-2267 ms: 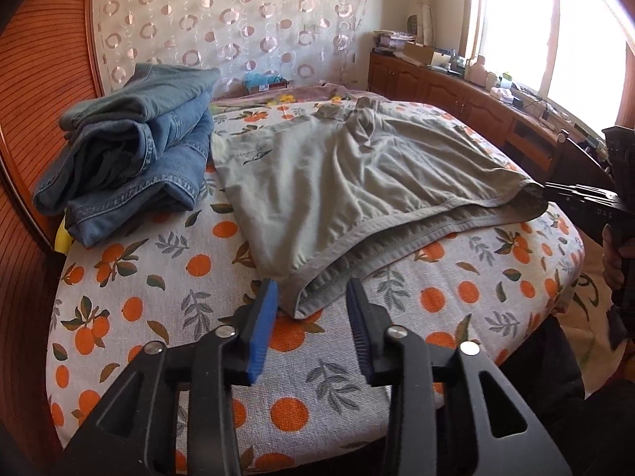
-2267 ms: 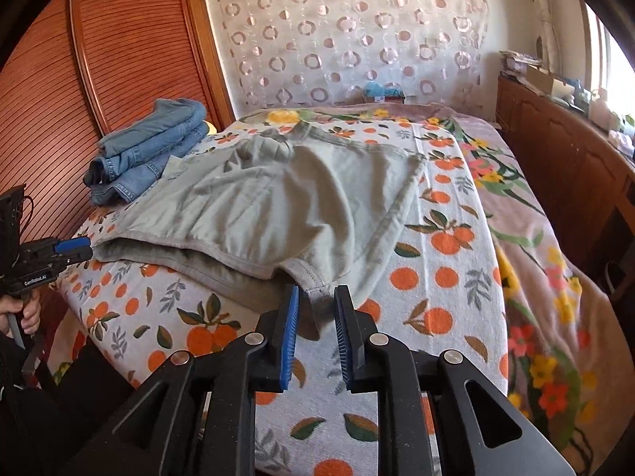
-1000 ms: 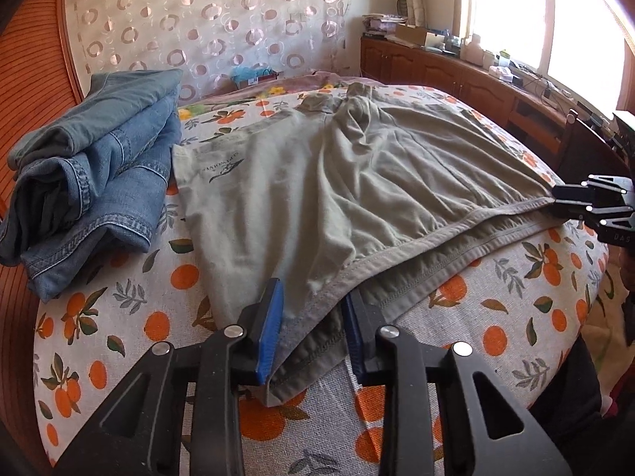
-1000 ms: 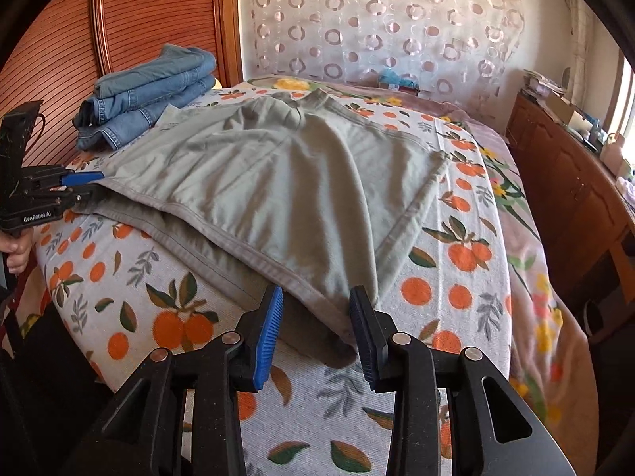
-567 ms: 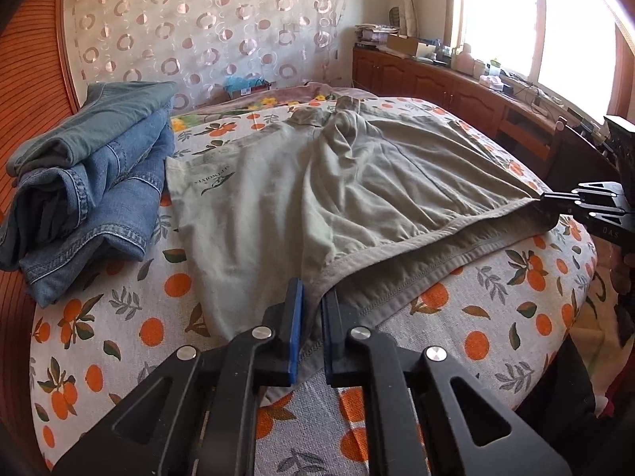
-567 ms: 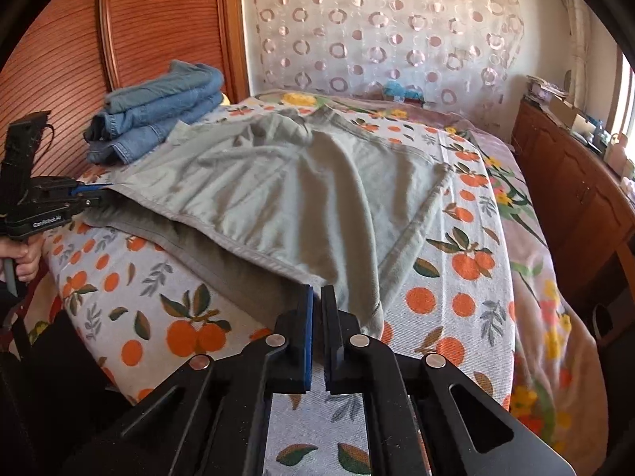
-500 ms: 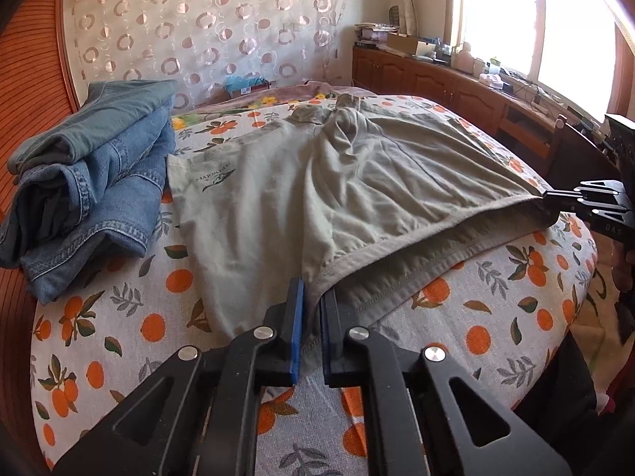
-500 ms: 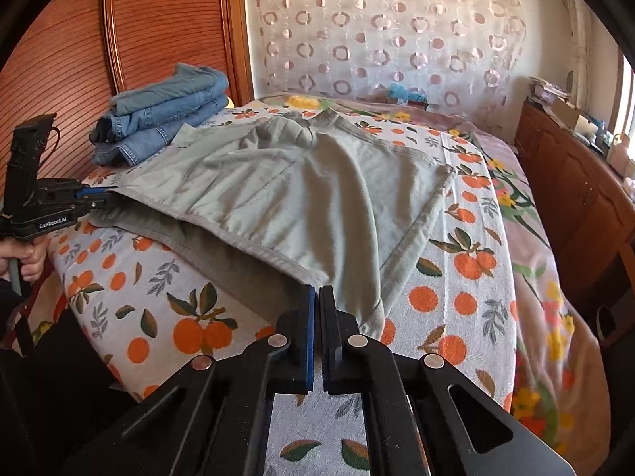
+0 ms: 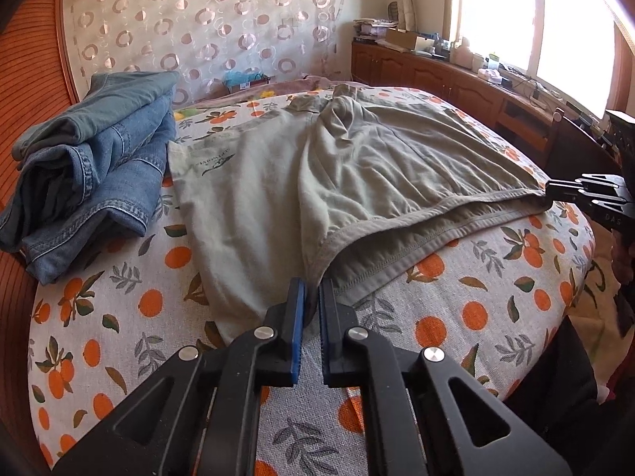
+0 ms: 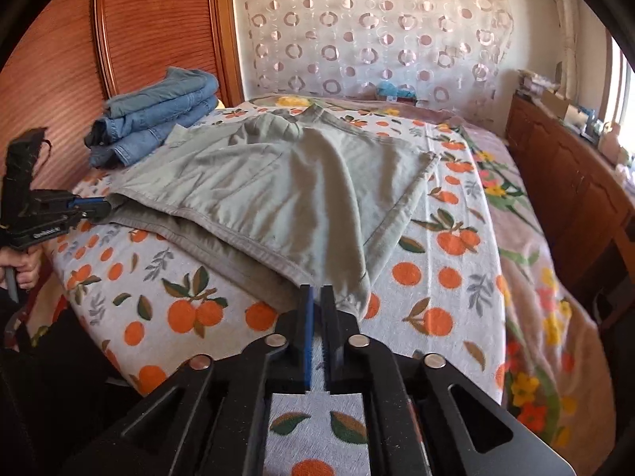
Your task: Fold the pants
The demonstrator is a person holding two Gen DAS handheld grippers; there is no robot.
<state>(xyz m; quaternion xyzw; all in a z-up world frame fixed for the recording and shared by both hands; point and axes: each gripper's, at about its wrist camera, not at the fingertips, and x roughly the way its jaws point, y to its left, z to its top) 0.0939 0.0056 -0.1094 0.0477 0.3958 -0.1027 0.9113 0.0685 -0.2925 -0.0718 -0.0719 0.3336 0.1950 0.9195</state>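
Left wrist view: left gripper (image 9: 311,301) is clamped on hem corner of grey-green pants (image 9: 317,166), spread at near edge of bed (image 9: 119,317); right gripper (image 10: 316,305) jaws are opening, w/ opposite corner between them; folded jeans (image 9: 87,166) are stacked at far-left corner

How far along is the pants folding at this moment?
Done: folded jeans stacked aside. In hand: left claw shut on the khaki pants at one hem corner; right claw, its jaws opening, the other hem corner between them. Left: pants lie spread on the bed, not yet folded.
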